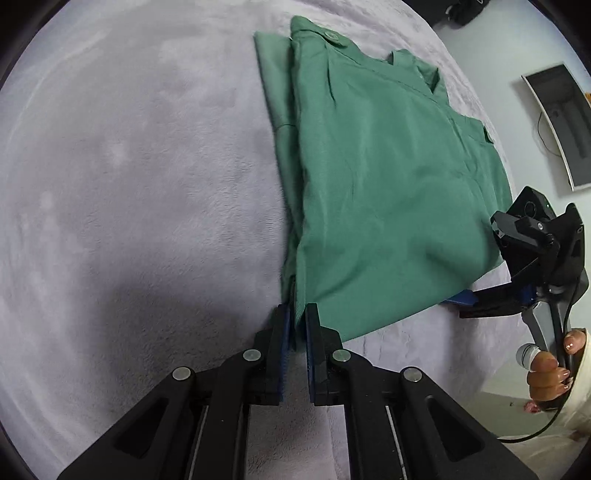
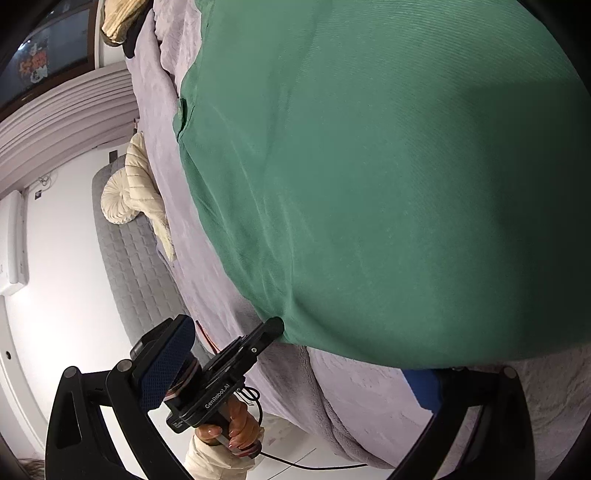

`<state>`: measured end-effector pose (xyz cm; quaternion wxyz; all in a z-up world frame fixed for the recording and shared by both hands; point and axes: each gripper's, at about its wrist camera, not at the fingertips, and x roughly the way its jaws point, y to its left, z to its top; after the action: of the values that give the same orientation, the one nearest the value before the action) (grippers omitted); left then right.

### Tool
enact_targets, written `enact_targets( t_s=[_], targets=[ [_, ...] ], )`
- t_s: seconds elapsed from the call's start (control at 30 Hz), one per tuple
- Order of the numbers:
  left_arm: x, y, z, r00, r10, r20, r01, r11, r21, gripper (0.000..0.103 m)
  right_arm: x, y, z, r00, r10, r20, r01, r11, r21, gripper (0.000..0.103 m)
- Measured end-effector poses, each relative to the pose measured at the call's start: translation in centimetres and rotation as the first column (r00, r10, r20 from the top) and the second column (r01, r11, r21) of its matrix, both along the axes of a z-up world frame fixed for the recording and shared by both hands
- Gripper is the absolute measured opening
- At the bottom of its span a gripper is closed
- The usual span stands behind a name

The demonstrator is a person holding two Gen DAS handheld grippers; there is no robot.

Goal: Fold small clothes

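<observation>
Treat the garment (image 1: 388, 192) as light, limp and fairly smooth: it will sag between grip points, and stacked layers may slide on one another, so in my judgement you should take hold at the corners of the near hem, pinching every layer together rather than only the top one. Your left gripper (image 1: 297, 325) already does this: its jaws stand almost together on the near left corner, with a strip of green cloth pinched between the blue pads. Your right gripper (image 1: 461, 298) is at the near right corner. In the left view one finger runs under the hem; in the right view its left finger (image 2: 166, 362) stands clear of the cloth and the other lies beneath the fabric, so the jaws are wide apart and grasp nothing. The garment lies on the grey plush blanket (image 1: 129, 184), towards its right side as the left camera sees it, stretching from both grippers to the far edge. It is plain green woven cloth, already folded lengthwise into a long panel, with an under-layer showing along its left edge, a button (image 1: 331, 36) on a tab at the far end, and soft creases across the top.
</observation>
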<state>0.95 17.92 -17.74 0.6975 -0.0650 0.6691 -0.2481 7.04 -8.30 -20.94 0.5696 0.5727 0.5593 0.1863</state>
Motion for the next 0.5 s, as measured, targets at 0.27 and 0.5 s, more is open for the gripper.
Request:
enact_targets(
  t_s=[0.27,0.5],
  targets=[
    [-0.7,2.5,2.8,0.977,0.196,0.090,-0.206,0.971,0.123,0.009,0.1,0.0,0.3,1.000,0.003,0.013,-0.003,1.000,-0.019,0.103],
    [-0.4,-0.5,2.8,0.956,0.249,0.157,-0.283,0.926,0.249,0.096,0.0,0.3,0.1,0.999,-0.025,0.023,0.025,1.000,-0.013,0.103]
  ],
)
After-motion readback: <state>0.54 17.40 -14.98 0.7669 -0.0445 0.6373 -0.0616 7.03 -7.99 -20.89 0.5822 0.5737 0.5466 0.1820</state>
